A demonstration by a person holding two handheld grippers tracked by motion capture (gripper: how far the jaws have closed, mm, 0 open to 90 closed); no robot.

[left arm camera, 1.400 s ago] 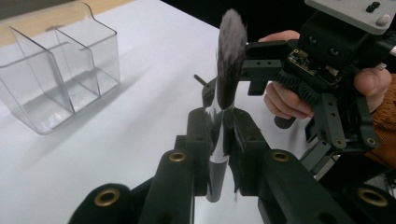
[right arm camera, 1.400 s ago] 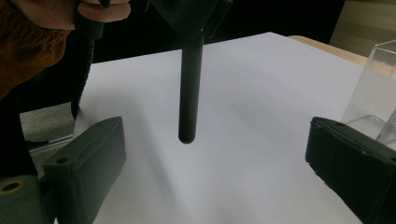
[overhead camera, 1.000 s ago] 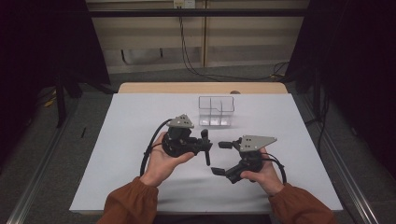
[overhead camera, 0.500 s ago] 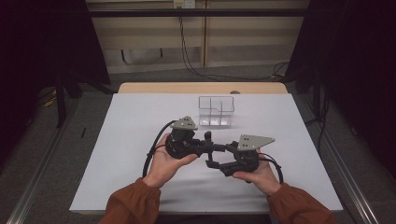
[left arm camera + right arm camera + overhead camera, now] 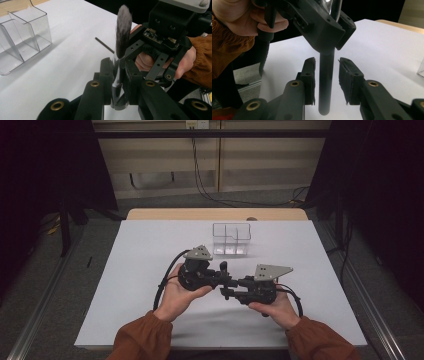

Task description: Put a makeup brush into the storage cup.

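- Holding the makeup brush (image 5: 123, 32) upright, the left gripper (image 5: 222, 276) is clenched on the shiny metal collar below the bristles, above the white table (image 5: 125, 270).
- Its long axis runs up and down: the soft dark bristles point up and the black handle (image 5: 325, 82) hangs downward.
- Jaws of the right gripper (image 5: 326, 80) have just been closing around the handle, but a gap remains on both sides, so they do not grip it yet.
- I judge the brush light and stiff in the handle, and smooth, so it may slip.
- Better to take the handle at its middle; the bristles would bend.
- A clear plastic organizer (image 5: 231, 239) stands farther back on the table.
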